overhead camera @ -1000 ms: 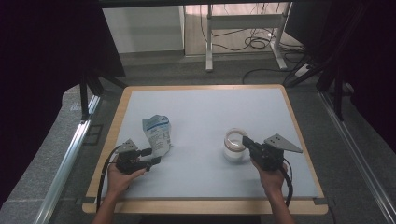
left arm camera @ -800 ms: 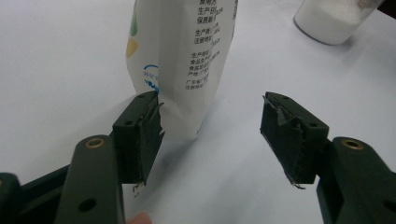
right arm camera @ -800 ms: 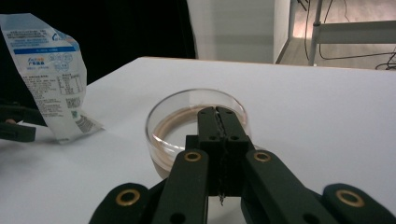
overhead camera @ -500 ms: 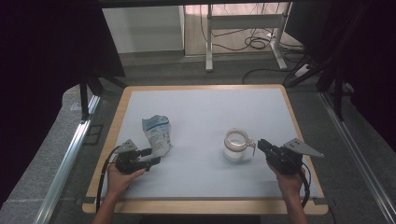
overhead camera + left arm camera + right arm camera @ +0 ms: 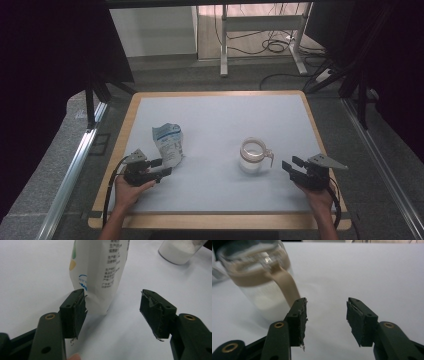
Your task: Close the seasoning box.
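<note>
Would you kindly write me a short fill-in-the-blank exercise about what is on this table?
1. The glass jar holds a ____ powder.
2. The white pouch stands nearest the ____ gripper.
3. The right gripper has its jaws ____, with nothing between them.
4. The jar's top is ____, with no lid on it.

Missing words: white; left; open; open

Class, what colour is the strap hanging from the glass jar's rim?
Light brown; the strap on the jar shows best in the right gripper view.

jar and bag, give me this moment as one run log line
left claw: open, beside bag | right claw: just been opening, nothing between jaws, apart from jar | jar: upright, white powder inside
</note>
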The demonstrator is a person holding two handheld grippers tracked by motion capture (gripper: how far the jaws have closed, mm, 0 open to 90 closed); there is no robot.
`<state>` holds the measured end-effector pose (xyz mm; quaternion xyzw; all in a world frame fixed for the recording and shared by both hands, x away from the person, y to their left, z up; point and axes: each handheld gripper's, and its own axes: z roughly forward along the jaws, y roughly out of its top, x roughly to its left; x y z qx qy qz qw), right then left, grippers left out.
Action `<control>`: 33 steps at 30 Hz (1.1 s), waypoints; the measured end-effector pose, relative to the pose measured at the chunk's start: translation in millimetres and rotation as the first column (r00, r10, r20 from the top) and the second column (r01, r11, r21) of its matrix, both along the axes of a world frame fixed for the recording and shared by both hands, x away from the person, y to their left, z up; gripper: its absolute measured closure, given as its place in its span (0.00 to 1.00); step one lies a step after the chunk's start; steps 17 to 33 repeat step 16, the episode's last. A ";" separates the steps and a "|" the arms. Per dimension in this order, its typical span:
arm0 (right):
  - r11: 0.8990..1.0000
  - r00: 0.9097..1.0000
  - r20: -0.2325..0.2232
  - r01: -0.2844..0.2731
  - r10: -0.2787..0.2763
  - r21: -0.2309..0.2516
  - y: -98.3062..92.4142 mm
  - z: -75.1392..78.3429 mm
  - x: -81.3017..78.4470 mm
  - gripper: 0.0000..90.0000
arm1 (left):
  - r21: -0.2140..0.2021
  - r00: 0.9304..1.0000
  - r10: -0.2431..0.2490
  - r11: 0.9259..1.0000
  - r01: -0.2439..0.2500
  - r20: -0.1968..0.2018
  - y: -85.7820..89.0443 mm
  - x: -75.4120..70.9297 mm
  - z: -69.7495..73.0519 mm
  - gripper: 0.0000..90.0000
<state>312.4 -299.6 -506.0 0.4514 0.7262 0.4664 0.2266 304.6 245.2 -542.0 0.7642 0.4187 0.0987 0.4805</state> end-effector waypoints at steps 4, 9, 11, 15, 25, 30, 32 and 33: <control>1.000 1.000 -0.031 0.000 -0.001 -0.014 -4.8 -9.7 1.6 0.54 | -0.001 1.000 0.001 1.000 -0.001 -0.002 0.1 0.2 -0.9 0.41; 1.000 0.999 -0.049 0.000 -0.001 -0.020 -7.0 -14.5 3.0 0.52 | 0.001 1.000 0.002 1.000 -0.002 -0.004 0.1 0.8 -1.9 0.41; 1.000 0.999 -0.050 -0.007 0.006 -0.017 -6.2 -13.8 2.9 0.52 | 0.003 1.000 0.005 1.000 -0.005 -0.006 -0.4 0.7 -2.2 0.41; 1.000 0.999 -0.051 -0.014 0.013 -0.021 -4.9 -13.8 3.6 0.51 | 0.010 1.000 0.009 1.000 -0.009 -0.003 -0.4 1.0 -2.0 0.41; 1.000 0.999 -0.053 -0.015 0.014 -0.021 -4.7 -14.4 4.2 0.50 | 0.013 1.000 0.011 1.000 -0.011 -0.004 -0.6 1.3 -2.0 0.41; 1.000 0.999 -0.053 -0.015 0.014 -0.021 -4.7 -14.4 4.2 0.50 | 0.013 1.000 0.011 1.000 -0.011 -0.004 -0.6 1.3 -2.0 0.41; 1.000 0.999 -0.053 -0.015 0.014 -0.021 -4.7 -14.4 4.2 0.50 | 0.013 1.000 0.011 1.000 -0.011 -0.004 -0.6 1.3 -2.0 0.41; 1.000 0.999 -0.053 -0.015 0.014 -0.021 -4.7 -14.4 4.2 0.50 | 0.013 1.000 0.011 1.000 -0.011 -0.004 -0.6 1.3 -2.0 0.41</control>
